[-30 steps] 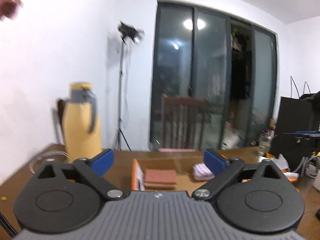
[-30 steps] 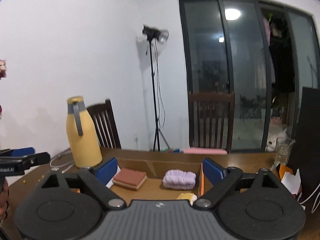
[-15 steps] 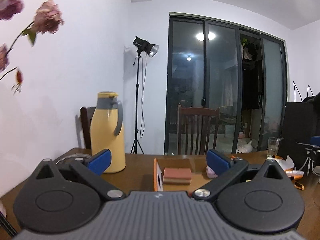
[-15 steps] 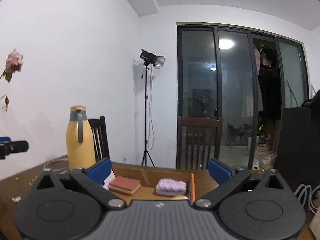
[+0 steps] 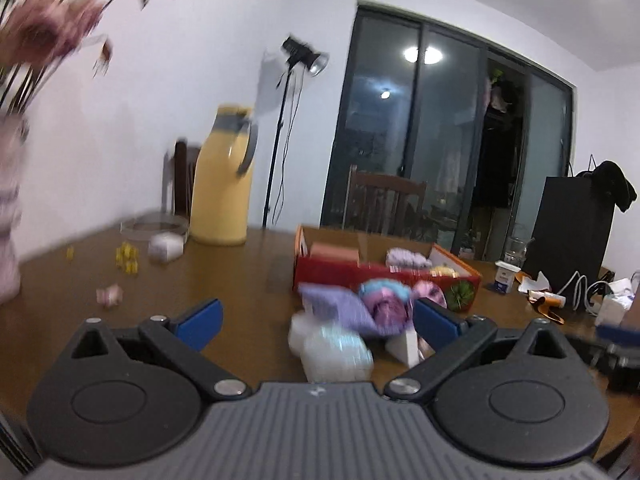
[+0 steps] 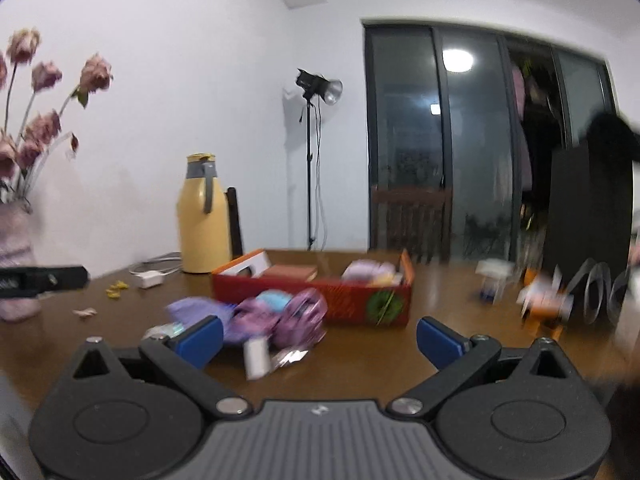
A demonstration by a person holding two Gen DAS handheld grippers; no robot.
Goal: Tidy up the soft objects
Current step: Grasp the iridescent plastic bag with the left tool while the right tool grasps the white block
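Note:
A red cardboard box (image 5: pixel 384 276) (image 6: pixel 312 296) lies open on the brown table, with a brick-coloured sponge (image 6: pixel 290 272) and a lilac soft bundle (image 5: pixel 406 257) inside. In front of it sits a blurred heap of purple and blue soft things (image 5: pixel 372 306) (image 6: pixel 260 312) with white packets (image 5: pixel 336 354). My left gripper (image 5: pixel 316 320) is open, low over the table, with the heap just beyond and between its blue pads. My right gripper (image 6: pixel 318 338) is open too, and the heap lies by its left pad (image 6: pixel 200 338). Neither holds anything.
A yellow thermos (image 5: pixel 222 176) (image 6: pixel 202 220) stands at the back left, with a white charger (image 6: pixel 149 279) and yellow scraps (image 5: pixel 127 256) near it. A vase of pink flowers (image 6: pixel 16 216) stands far left. Cables, a cup and packets (image 5: pixel 540 288) crowd the right, by a black bag (image 5: pixel 572 224).
Both views have pulled back and sunk toward the table. The heap of soft things in front of the box has come into view, and so have the flowers on the left.

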